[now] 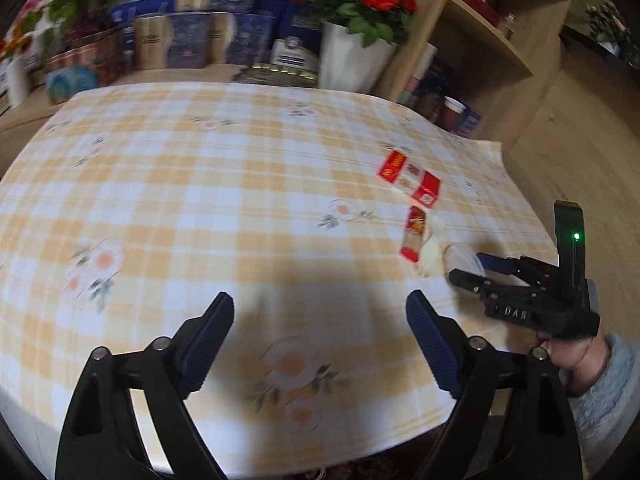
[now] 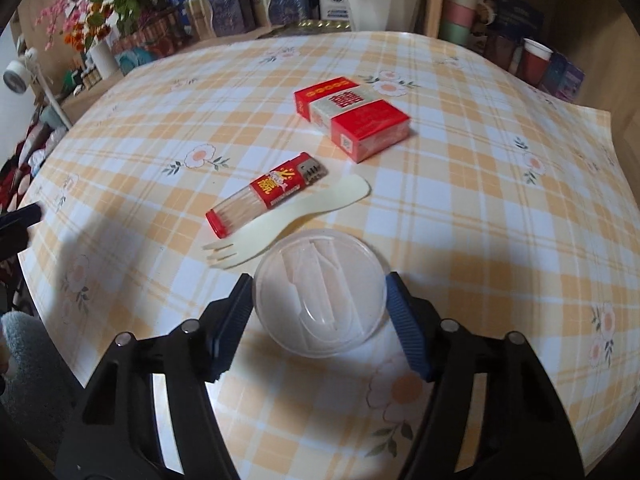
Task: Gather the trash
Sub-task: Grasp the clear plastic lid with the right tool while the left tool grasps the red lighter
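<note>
Here the right gripper has its two fingers on either side of a clear plastic lid, which lies flat on the checked tablecloth at the near right part of the table. The jaws stand at the rim of the lid, left and right, and seem to touch it or nearly so; whether they already press it I cannot tell. Nothing shows that the lid is lifted.

Just beyond the lid lies a pale plastic spork, and a red lighter lies touching or just beside it on the far left side. Farther away rests a red cigarette pack, apart from the others.

The left gripper hangs over the near middle of the table with its fingers spread wide and nothing between them. No trash bin or bag is visible in either view.

I judge that the step in hand is picking up the lid, the first piece of trash. The next move calls for a firm but gentle squeeze, because the thin plastic may bend or slip out, and then a straight lift. The spork is very near, so the fingers should not push it.
</note>
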The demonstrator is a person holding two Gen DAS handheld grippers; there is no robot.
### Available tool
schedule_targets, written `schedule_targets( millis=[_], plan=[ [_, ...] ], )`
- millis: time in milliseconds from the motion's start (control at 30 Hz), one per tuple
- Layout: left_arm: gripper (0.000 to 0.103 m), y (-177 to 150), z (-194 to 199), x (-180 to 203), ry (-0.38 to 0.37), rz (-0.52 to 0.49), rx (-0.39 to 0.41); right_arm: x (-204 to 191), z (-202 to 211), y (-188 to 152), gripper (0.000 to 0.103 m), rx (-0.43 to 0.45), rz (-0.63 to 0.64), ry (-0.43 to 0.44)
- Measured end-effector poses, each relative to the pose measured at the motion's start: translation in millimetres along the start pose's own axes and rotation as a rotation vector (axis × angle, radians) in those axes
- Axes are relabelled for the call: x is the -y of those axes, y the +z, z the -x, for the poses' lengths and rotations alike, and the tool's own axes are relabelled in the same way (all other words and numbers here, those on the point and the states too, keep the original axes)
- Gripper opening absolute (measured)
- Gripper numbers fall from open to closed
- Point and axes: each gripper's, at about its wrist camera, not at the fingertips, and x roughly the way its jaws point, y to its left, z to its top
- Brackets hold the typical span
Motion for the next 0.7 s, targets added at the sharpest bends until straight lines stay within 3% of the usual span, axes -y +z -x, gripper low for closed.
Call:
schedule_targets(
  millis=[67, 167, 200, 400, 700],
  plan=[
    [0.075, 14.6, -22.5, 12.5, -0.039, -0.017, -0.005, 4.6, 7.2, -5.1, 0.067, 0.025, -0.040, 0.009],
    [0.053, 30.6, -56.1, 27.1, -0.086, -0.011, -0.055, 10.5, 14.6, -12.4, 0.067, 0.045, -0.090, 0.023],
    [0.051, 34.3, -64.9, 32.5, -0.094, -0.019, -0.066, 11.9, 16.7, -14.4, 0.067, 0.050, -0.101, 0.025],
    [0.049, 53.8, -116.0, 72.1, -0.141, -0.122, -0.139, 18.3, 28.7, -26.4, 0.067, 0.086, -0.140, 0.023],
    [0.049, 57.7, -148.4, 94.8, -0.067, -0.228, -0.167, 25.4, 42.4, -34.9, 0.067, 0.133, -0.200, 0.038]
  ],
)
